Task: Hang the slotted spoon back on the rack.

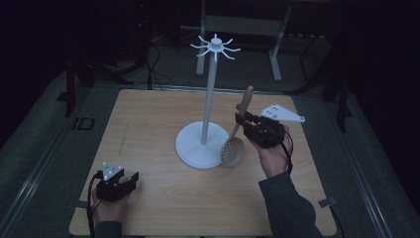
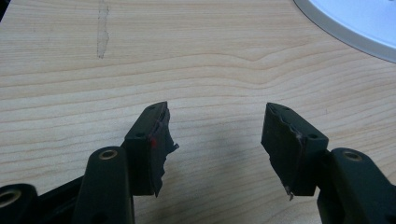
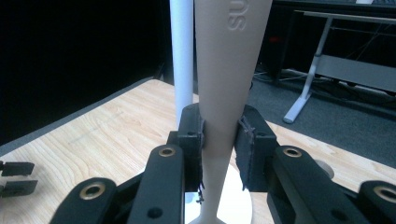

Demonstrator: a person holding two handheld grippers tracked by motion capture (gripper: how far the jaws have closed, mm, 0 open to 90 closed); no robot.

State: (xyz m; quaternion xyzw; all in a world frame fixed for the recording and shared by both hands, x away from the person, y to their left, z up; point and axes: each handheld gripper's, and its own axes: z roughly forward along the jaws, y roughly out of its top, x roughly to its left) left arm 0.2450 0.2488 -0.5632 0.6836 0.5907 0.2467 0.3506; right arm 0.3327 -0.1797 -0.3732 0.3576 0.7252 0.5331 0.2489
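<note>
The right gripper is clamping its jaws on the handle of a beige plastic slotted spoon, whose perforated bowl is hanging over the rim of the white round-based hook stand; the right gripper view is adding raised lettering on the handle, with the stand's pole just behind. The left gripper is resting near the front left corner of the pale wooden table, and the left gripper view is showing its jaws apart over bare wood, well apart from the stand.

wooden table, white stand on it
</note>
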